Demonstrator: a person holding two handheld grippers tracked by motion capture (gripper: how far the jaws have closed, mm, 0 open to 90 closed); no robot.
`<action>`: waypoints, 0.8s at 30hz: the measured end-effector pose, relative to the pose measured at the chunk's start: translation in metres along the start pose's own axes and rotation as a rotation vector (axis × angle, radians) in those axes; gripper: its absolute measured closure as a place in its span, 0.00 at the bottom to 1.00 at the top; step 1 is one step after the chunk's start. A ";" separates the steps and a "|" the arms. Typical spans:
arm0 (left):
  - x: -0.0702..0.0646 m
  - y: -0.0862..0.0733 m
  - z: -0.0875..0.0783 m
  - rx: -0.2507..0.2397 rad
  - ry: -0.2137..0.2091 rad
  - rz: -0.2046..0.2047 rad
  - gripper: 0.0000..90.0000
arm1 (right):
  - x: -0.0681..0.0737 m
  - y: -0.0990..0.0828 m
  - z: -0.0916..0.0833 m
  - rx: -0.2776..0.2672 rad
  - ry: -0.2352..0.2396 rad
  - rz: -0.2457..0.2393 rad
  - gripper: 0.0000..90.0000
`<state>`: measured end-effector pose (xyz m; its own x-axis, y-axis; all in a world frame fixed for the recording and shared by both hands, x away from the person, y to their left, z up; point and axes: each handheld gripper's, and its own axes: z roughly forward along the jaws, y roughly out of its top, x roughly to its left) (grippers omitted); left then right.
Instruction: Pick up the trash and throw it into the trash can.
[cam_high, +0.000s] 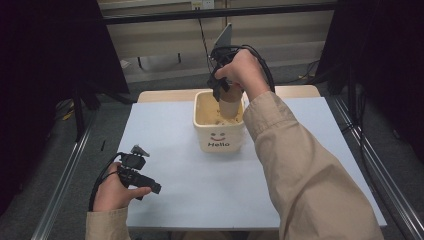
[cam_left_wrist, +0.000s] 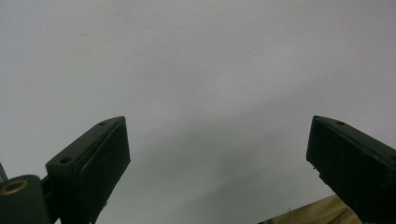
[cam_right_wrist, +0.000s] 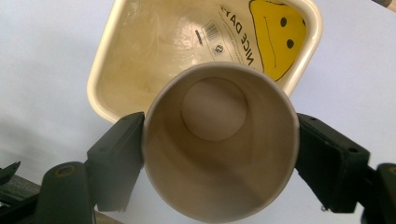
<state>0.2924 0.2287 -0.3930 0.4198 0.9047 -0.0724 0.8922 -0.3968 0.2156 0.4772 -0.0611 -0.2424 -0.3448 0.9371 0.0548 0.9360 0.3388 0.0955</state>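
One paper cup (cam_right_wrist: 219, 144), one cream bin (cam_high: 218, 125), two claws: left claw (cam_high: 145, 186), right claw (cam_right_wrist: 219, 154).

A pale sheet (cam_high: 200, 200) covers the table; bare wood (cam_high: 160, 95) shows at its far edge. Grey carpet (cam_high: 107, 125) lies around it. Metal rails (cam_high: 65, 180) flank both sides. Black curtains (cam_high: 45, 60) hang at both sides.

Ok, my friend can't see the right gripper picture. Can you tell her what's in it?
A paper cup, open and empty, is squeezed between the two black fingers of the right gripper. Behind it is a cream tub on a pale table. Inside the tub are a yellow smiley face and the words NICE DAY.
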 end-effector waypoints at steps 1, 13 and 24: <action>0.000 0.000 0.000 0.000 -0.001 0.001 0.07 | 0.000 0.000 0.000 -0.001 0.001 -0.003 0.22; -0.001 0.001 0.001 -0.001 0.004 0.014 0.07 | -0.001 0.001 -0.002 -0.020 -0.012 -0.013 0.12; -0.002 0.001 0.000 0.002 0.002 0.012 0.07 | -0.009 -0.006 -0.024 -0.044 -0.028 0.000 0.12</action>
<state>0.2925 0.2260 -0.3928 0.4302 0.9002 -0.0676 0.8875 -0.4080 0.2144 0.4729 -0.0738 -0.2196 -0.3424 0.9392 0.0266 0.9316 0.3357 0.1394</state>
